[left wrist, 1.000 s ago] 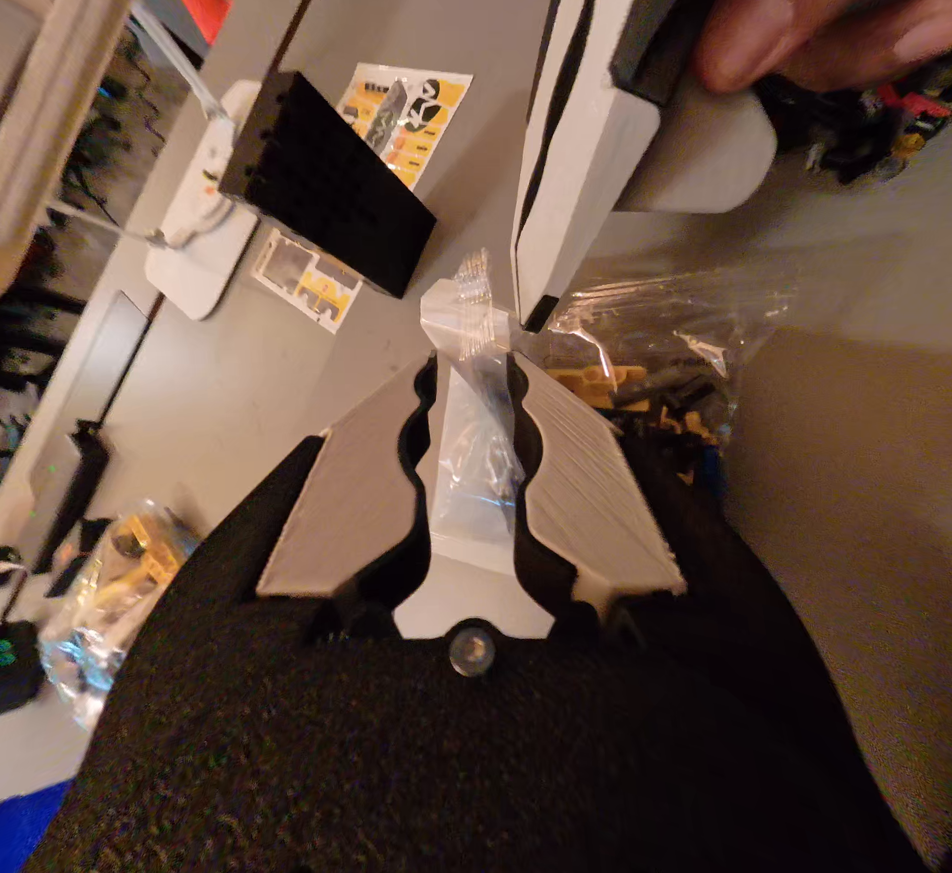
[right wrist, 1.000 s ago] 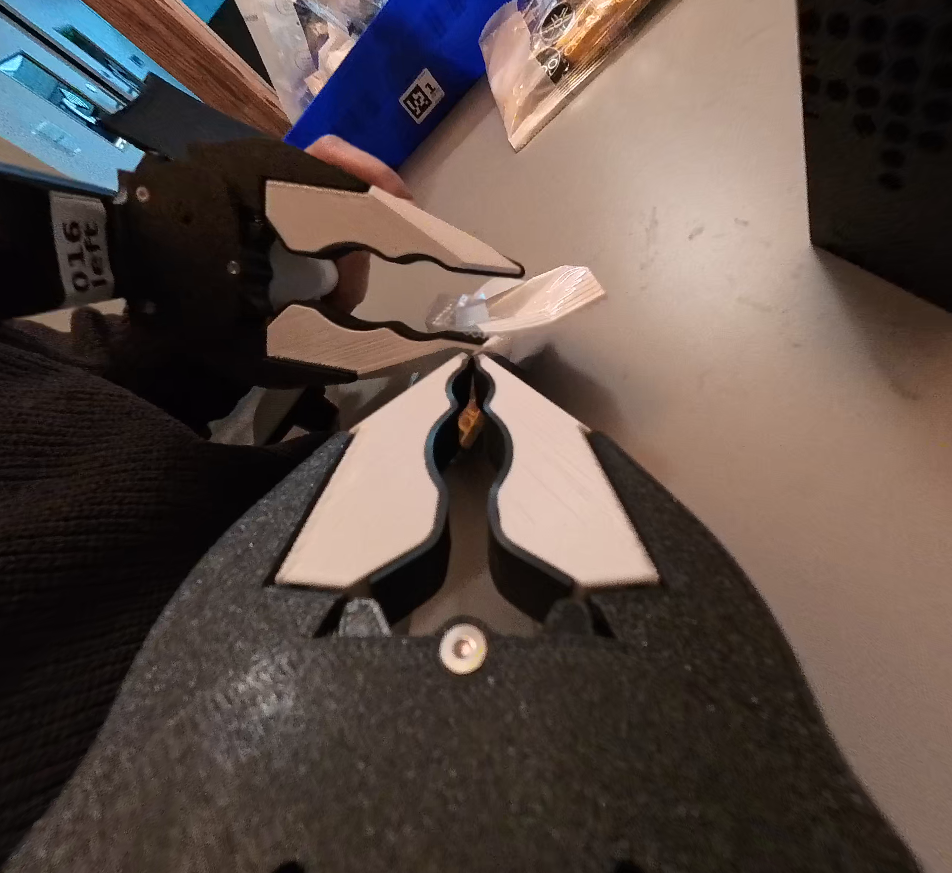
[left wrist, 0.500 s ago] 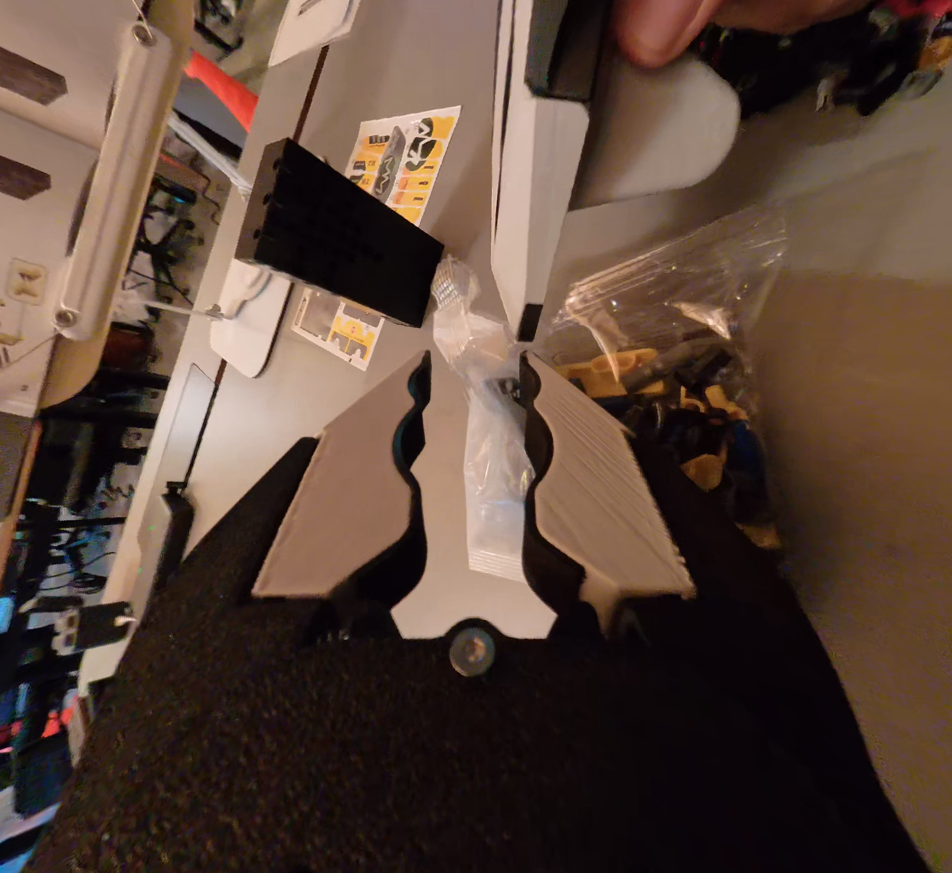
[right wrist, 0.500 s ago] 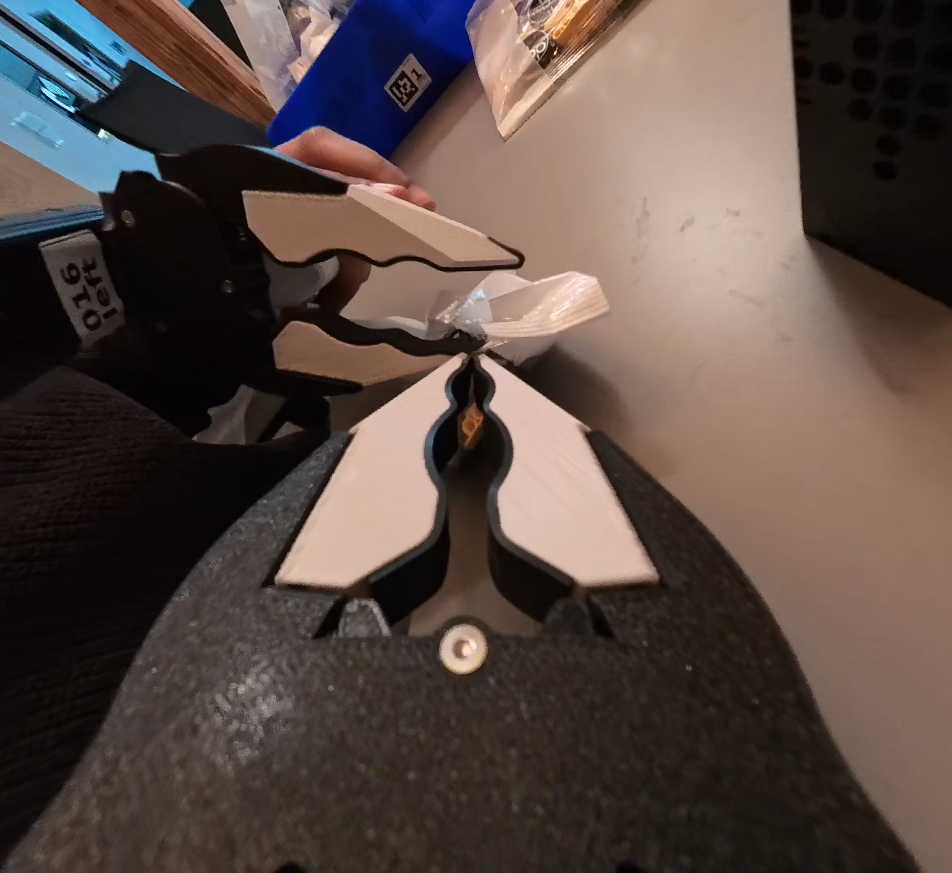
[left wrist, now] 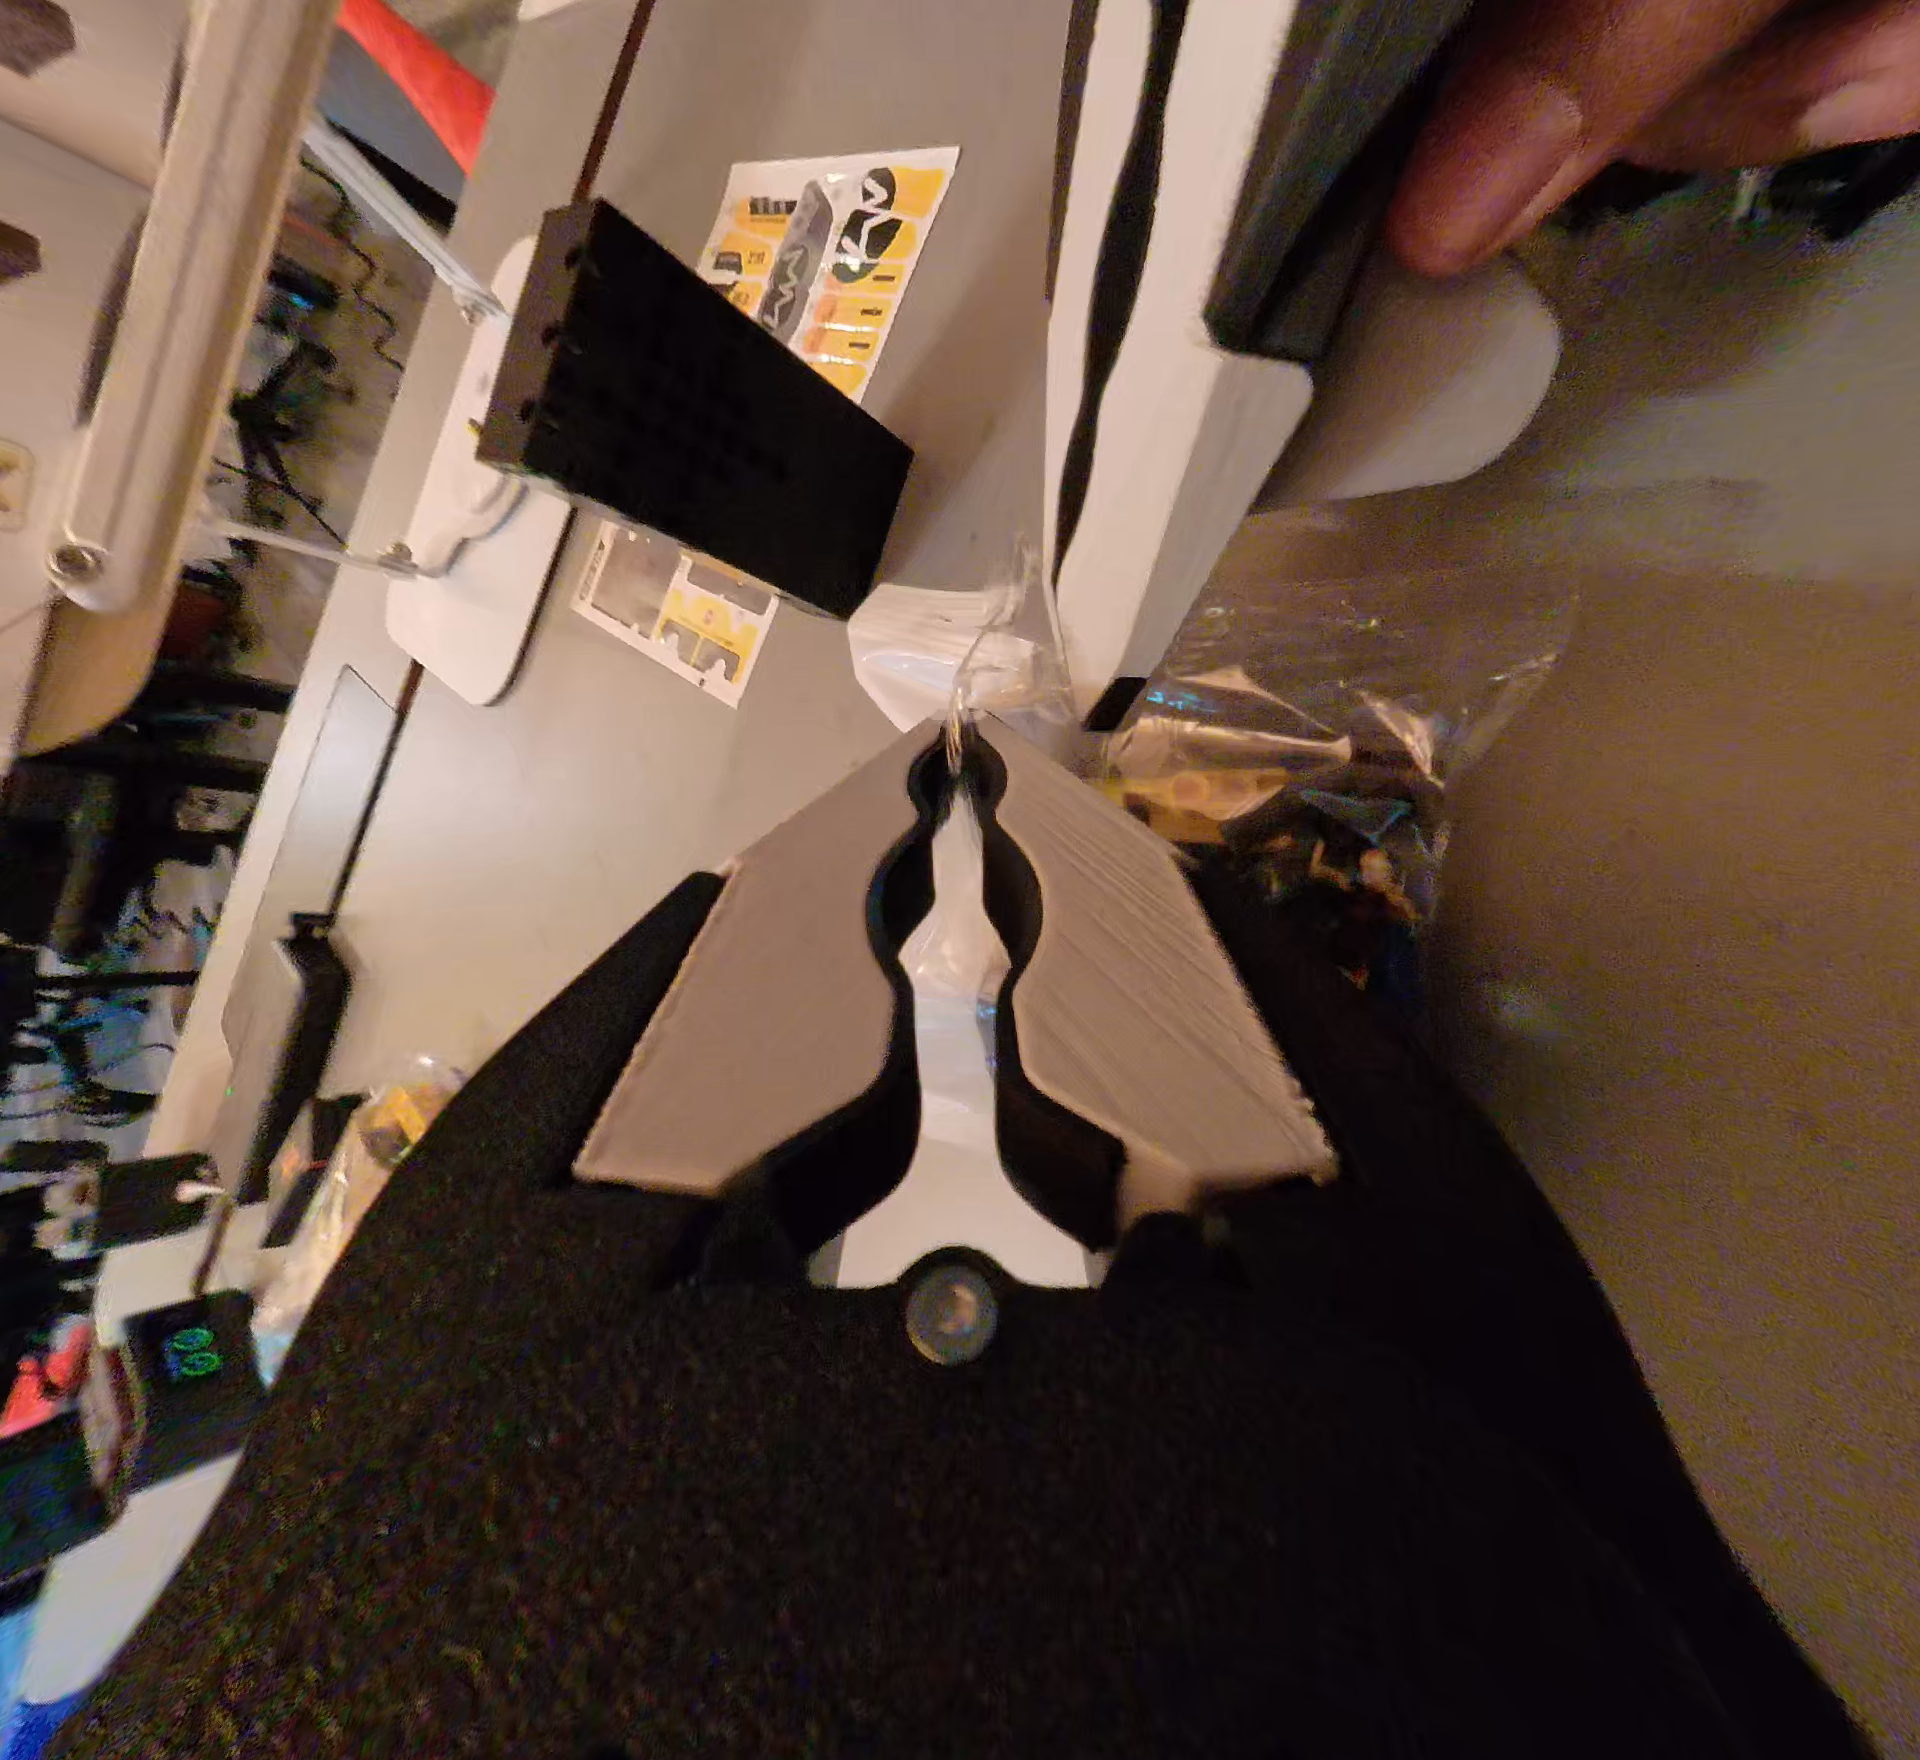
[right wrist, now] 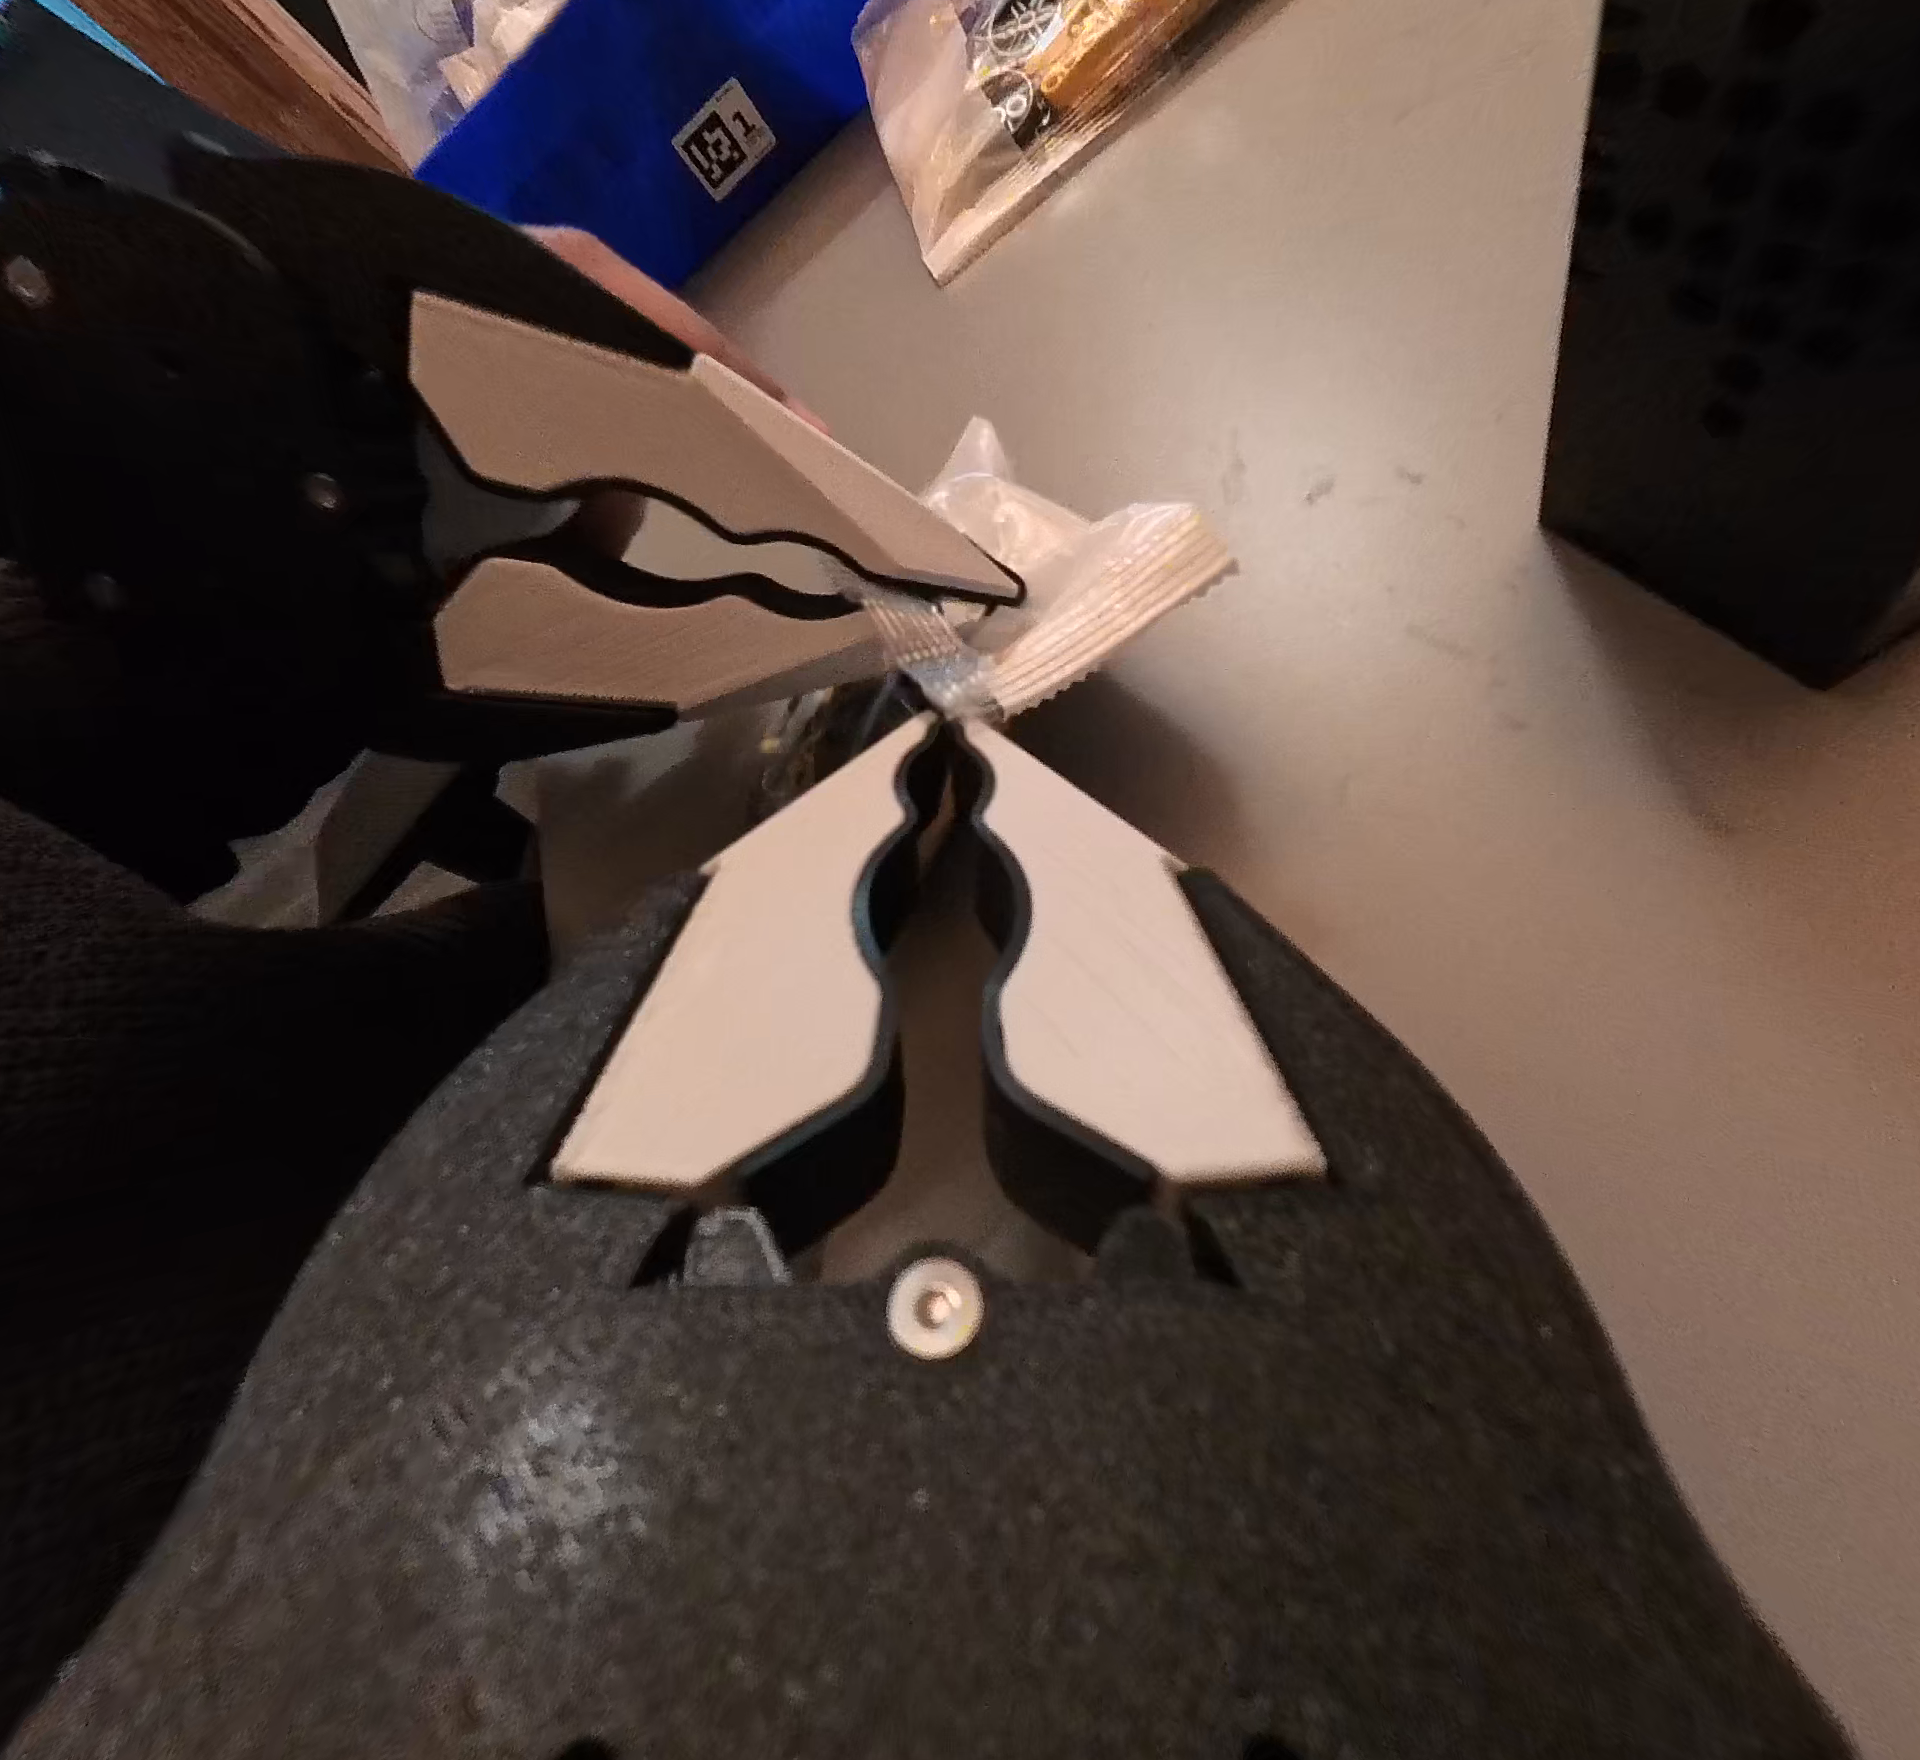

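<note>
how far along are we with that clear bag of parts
Done: both grips are on. The left gripper and right gripper are each shut on the top edge of the clear bag, tips almost meeting. In hand: its ribbed strip is held at the two tips. Left: I see no opening yet, and the yellow and black pieces sit inside the bag.

Bare grey tabletop [right wrist: 1299, 671] open right of the grippers, black perforated block [right wrist: 1756, 256] walling the far right, blue bin [right wrist: 665, 58] and parts bag [right wrist: 1081, 48] crowding the far edge — passage between them narrow.
</note>
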A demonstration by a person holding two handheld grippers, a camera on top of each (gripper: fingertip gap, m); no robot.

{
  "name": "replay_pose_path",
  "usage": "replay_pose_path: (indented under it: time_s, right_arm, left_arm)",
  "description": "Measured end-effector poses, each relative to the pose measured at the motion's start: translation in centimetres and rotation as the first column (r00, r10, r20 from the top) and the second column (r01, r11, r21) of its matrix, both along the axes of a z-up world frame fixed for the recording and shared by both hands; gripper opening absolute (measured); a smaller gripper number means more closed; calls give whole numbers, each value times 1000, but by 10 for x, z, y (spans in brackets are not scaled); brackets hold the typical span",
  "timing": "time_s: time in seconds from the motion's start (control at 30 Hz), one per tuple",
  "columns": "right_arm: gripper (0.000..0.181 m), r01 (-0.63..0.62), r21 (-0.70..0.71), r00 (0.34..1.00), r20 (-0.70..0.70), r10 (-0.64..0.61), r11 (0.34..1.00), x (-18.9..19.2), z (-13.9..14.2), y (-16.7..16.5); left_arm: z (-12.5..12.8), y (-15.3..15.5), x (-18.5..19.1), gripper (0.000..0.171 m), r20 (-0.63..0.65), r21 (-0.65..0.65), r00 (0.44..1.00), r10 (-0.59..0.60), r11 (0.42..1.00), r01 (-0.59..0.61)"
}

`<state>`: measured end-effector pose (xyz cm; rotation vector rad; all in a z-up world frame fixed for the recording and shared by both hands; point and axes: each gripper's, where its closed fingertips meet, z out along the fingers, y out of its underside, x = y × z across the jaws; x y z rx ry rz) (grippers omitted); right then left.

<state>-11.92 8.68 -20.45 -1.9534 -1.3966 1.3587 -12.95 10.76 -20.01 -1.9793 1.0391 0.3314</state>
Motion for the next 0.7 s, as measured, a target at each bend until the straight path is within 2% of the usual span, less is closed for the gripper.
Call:
replay_pose_path:
  time_s: [0.1, 0.23, 0.47, 0.63, 0.7]
  right_arm:
    - [0, -6, 64, 999, 34, 4, 998, 0, -4, 0]
    - [0, 0, 96, 999, 52, -5, 995, 1, -2, 0]
    - [0, 91, 26, 994, 50, -92, 995, 4, -5, -1]
    - [0, 143, 30, 987, 68, -145, 989, 8, -10, 0]
    - [0, 167, 26, 982, 82, -169, 986, 10, -11, -1]
  left_arm:
    - [-2, -1, -1, 0, 116, -88, 991, 62, 995, -52]
    - [-1, -1, -2, 0, 314, -198, 936, 157, 975, -97]
    - [-3, -1, 1, 0, 433, -258, 872, 229, 958, -123]
    - [-7, 1, 4, 0, 425, -241, 874, 235, 960, -141]
    - [-8, 1, 7, 0, 467, -262, 849, 247, 956, -134]
